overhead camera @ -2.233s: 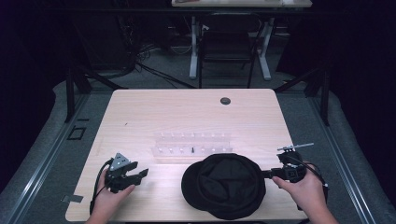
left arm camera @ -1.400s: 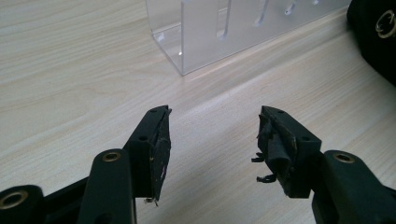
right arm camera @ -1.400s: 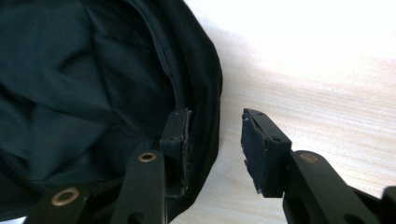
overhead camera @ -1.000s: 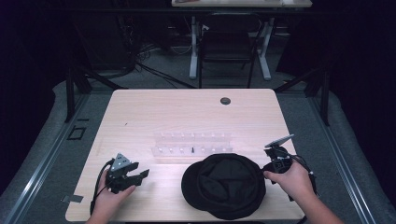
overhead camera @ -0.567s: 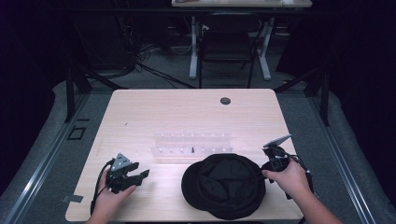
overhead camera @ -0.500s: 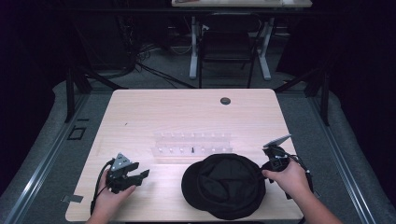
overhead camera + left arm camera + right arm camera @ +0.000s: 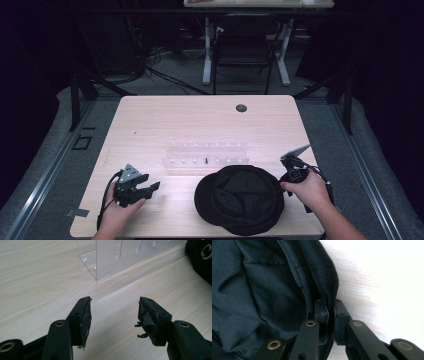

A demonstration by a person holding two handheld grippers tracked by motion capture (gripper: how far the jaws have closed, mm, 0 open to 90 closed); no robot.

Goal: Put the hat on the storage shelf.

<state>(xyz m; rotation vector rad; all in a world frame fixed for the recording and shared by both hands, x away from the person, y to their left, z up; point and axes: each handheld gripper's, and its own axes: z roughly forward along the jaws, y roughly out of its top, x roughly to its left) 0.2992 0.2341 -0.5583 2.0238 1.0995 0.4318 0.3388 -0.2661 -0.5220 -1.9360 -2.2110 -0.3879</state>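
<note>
A black cap (image 7: 240, 199) lies crown-up on the near half of the table (image 7: 200, 115), right of centre, with its near rim close to the table's front edge. The right gripper (image 7: 284, 184) sits at the cap's right edge, held by the right hand (image 7: 309, 190); its jaws have just been closing and now pinch the rim of the cap, which the right gripper view shows as a fold of dark cloth (image 7: 322, 282) running down between the two nearly meeting jaws, with bare pale wood to their right. The left gripper (image 7: 150, 187) rests low over the table near its front left part, well apart from the cap, in the left hand (image 7: 120, 210); its jaws stand wide open with nothing between them, only wood grain below. A clear rack (image 7: 206, 155) stands at mid-table, just beyond the cap; in the left gripper view its corner (image 7: 110, 260) rises ahead of the open jaws, and a bit of the cap shows at that view's top right.
</note>
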